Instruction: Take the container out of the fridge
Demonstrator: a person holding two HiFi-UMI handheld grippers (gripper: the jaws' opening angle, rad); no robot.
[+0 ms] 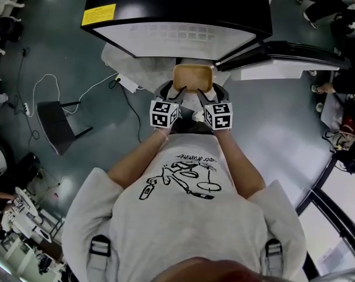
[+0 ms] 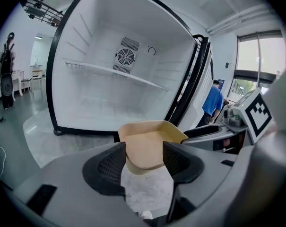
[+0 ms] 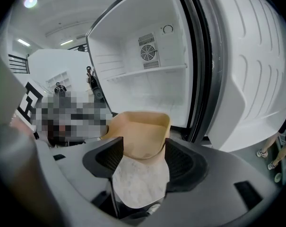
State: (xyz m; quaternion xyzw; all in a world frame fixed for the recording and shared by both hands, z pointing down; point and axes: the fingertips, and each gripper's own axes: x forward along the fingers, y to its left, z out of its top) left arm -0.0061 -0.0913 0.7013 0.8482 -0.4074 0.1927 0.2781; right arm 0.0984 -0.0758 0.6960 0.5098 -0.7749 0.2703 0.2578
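Just outside the open fridge, you held the container clear of its shelves. Your left hand-held gripper and right hand-held gripper each clamped a near corner. The removal looked essentially done.

Tan shallow container, seemingly empty, upright, aloft just outside open fridge.
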